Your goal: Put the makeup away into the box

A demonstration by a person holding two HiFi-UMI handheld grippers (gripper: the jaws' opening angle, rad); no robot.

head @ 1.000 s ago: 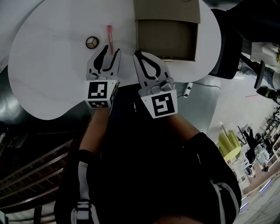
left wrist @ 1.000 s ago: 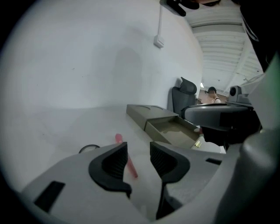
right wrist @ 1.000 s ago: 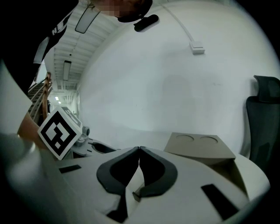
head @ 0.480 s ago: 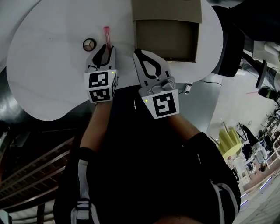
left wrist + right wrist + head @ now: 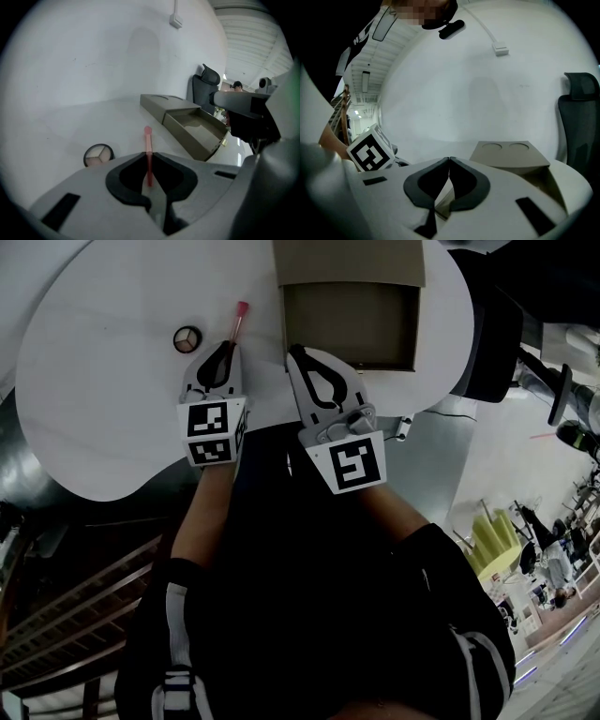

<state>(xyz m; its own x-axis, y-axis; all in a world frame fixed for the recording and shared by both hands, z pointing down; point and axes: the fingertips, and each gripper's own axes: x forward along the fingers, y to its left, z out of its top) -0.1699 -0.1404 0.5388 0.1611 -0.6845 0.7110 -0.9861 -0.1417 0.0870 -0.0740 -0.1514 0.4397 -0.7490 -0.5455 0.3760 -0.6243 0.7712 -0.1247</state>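
A thin pink makeup tube (image 5: 238,321) (image 5: 148,140) lies on the white table (image 5: 103,381), and its near end runs between the tips of my left gripper (image 5: 230,345) (image 5: 149,155). Those jaws are closing and press on the tube. Just left of it lies a round eyeshadow compact (image 5: 187,337) (image 5: 99,155). The open brown box (image 5: 394,365) (image 5: 197,133) (image 5: 511,154) stands to the right with its lid at the far side. My right gripper (image 5: 292,352) (image 5: 449,160) is shut and empty just in front of the box's near left corner.
A black office chair (image 5: 492,343) (image 5: 581,122) stands beyond the table's right edge. A white cable with a small plug (image 5: 500,48) lies on the far part of the table. The table's curved near edge passes under both grippers.
The left gripper's jaws have narrowed from wide apart onto the pink tube. The tube's far end has swung to the right. The right gripper has stayed put.
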